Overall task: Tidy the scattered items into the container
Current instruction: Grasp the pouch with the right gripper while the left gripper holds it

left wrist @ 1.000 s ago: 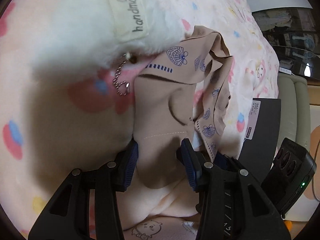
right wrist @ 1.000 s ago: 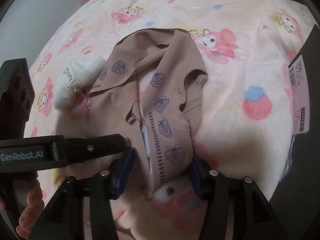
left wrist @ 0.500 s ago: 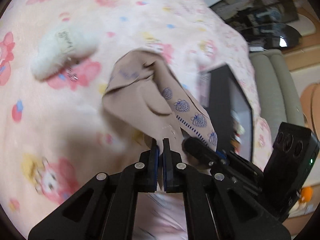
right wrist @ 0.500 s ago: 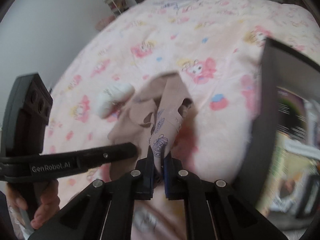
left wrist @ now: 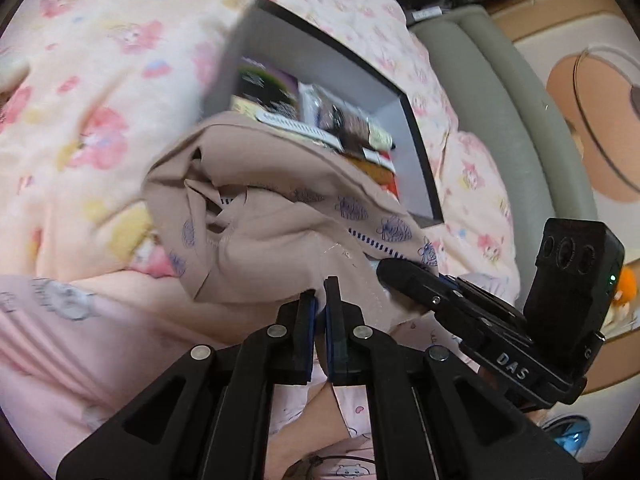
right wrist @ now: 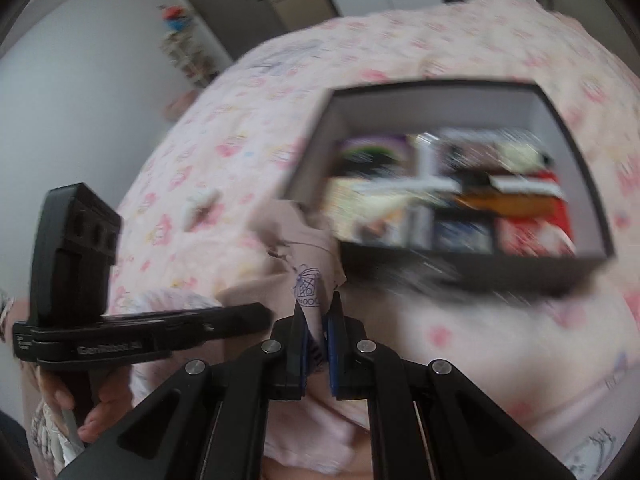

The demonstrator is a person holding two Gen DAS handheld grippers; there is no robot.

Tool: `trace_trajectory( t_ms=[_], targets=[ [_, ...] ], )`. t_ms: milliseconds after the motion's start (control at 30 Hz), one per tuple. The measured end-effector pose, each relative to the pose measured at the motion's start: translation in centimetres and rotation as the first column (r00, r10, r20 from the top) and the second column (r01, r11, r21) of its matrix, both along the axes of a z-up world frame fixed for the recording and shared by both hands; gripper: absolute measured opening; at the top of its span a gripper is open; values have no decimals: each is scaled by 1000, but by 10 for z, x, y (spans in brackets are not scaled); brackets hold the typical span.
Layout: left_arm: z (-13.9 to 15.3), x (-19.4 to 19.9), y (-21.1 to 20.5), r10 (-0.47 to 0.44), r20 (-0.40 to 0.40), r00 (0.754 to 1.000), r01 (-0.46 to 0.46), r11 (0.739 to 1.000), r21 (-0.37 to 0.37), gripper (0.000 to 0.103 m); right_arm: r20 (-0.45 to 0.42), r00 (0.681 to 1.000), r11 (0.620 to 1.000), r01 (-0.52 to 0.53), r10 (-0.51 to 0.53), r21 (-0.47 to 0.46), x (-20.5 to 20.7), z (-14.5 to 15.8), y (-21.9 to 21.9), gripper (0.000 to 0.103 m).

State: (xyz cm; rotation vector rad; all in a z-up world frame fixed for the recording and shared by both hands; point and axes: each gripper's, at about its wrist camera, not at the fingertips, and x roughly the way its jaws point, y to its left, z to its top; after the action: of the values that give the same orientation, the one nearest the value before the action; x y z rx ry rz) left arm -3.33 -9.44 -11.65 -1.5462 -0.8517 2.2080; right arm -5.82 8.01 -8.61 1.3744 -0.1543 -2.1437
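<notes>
A beige cloth garment [left wrist: 280, 216] with small blue shell prints hangs lifted above the pink patterned bedspread. My left gripper [left wrist: 320, 300] is shut on its near edge. My right gripper [right wrist: 318, 316] is shut on another part of the beige garment [right wrist: 304, 256], and in the left wrist view its black finger [left wrist: 408, 276] presses into the cloth at the right. The container, a dark box [left wrist: 416, 132] with pale inner walls, lies on the bed just behind the cloth and holds several packets. In the blurred right wrist view the box [right wrist: 472, 268] is ahead and to the right.
The pink bedspread [left wrist: 100, 80] with cartoon prints covers the bed. A grey padded headboard or sofa [left wrist: 512, 92] runs along the right. A small white fluffy item [right wrist: 200, 204] lies on the bed left of the box. A hand [right wrist: 96, 408] holds the left gripper's handle.
Both grippers closed on the beige garment and lifted it off the bed, carrying it toward the box. The white fluffy item stayed behind on the bedspread.
</notes>
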Motion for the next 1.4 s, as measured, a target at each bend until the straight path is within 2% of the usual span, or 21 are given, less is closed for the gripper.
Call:
trace_trajectory(
  t_ms=[100, 233, 267, 333, 400, 467, 533, 600, 700, 767, 800, 833, 867, 900, 1000, 1067, 1133, 1233, 1267, 1333, 1400],
  targets=[
    [-3, -5, 8, 3, 4, 1000, -3, 999, -44, 1, -9, 999, 998, 54, -54, 37, 1, -10, 26, 5],
    [-6, -4, 5, 47, 31, 998, -41, 985, -168, 2, -4, 993, 990, 121, -121, 73, -4, -22, 52, 5],
    [-6, -4, 3, 50, 34, 998, -43, 984, -171, 5, -1, 991, 989, 134, -134, 67, -6, -23, 57, 5],
    [-2, -2, -7, 57, 14, 998, -54, 986, -158, 21, 11, 990, 990, 138, -138, 32, -10, -23, 63, 6],
    [5, -3, -19, 84, -23, 996, -87, 981, -172, 41, 23, 995, 996, 94, -94, -11, -13, -23, 59, 7],
    [8, -5, -30, 110, -45, 993, -117, 970, -213, 43, 47, 999, 999, 23, -22, -22, -15, -27, 46, 16],
    [4, -14, -43, 135, -47, 990, -143, 959, -246, 44, 67, 997, 999, -34, 35, -21, -15, -36, 31, 42],
    [-7, -22, -54, 150, -18, 989, -149, 955, -255, 44, 104, 991, 997, -79, 80, -15, -16, -52, 17, 45],
    [-31, -36, -59, 156, 26, 987, -144, 955, -259, 44, 152, 984, 996, -82, 88, -45, -16, -72, 7, 43],
    [-41, -37, -56, 152, 50, 987, -136, 961, -241, 42, 142, 987, 996, -77, 82, -41, -15, -76, 5, 24],
    [-44, -37, -54, 137, 53, 989, -122, 967, -222, 37, 127, 989, 997, -73, 75, -20, -15, -76, 5, 11],
    [-44, -36, -51, 115, 44, 992, -104, 974, -200, 31, 108, 992, 998, -62, 62, 0, -15, -75, 5, 8],
    [-43, -34, -48, 92, 36, 995, -85, 980, -181, 21, 95, 994, 999, -47, 46, 6, -15, -74, 7, 7],
    [-41, -33, -42, 54, 22, 998, -49, 985, -163, 19, 85, 996, 1000, -29, 28, 10, -15, -73, 10, 5],
    [-33, -27, -26, -60, -36, 998, 54, 987, -151, 19, 35, 998, 998, 45, -46, 45, -15, -66, 23, 4],
    [-25, -20, -23, -96, -81, 992, 84, 987, -134, 19, -9, 995, 993, 97, -97, 68, -15, -56, 34, 4],
    [-22, -18, -31, -65, -103, 993, 52, 991, -120, 22, -69, 987, 984, 152, -147, 88, -17, -40, 49, 4],
    [-27, -19, -43, 7, -90, 996, -12, 998, -63, 35, -118, 978, 975, 185, -171, 120, -24, -20, 66, 4],
    [-28, -19, -43, 21, -82, 996, -26, 998, -61, 43, -96, 984, 978, 161, -149, 133, -28, -19, 67, 5],
    [-30, -19, -44, 42, -75, 996, -48, 995, -86, 52, -33, 993, 986, 112, -109, 120, -34, -22, 68, 6],
    [-31, -25, -39, 79, -77, 994, -89, 985, -148, 52, 18, 994, 992, 103, -104, 72, -35, -28, 71, 14]
  ],
)
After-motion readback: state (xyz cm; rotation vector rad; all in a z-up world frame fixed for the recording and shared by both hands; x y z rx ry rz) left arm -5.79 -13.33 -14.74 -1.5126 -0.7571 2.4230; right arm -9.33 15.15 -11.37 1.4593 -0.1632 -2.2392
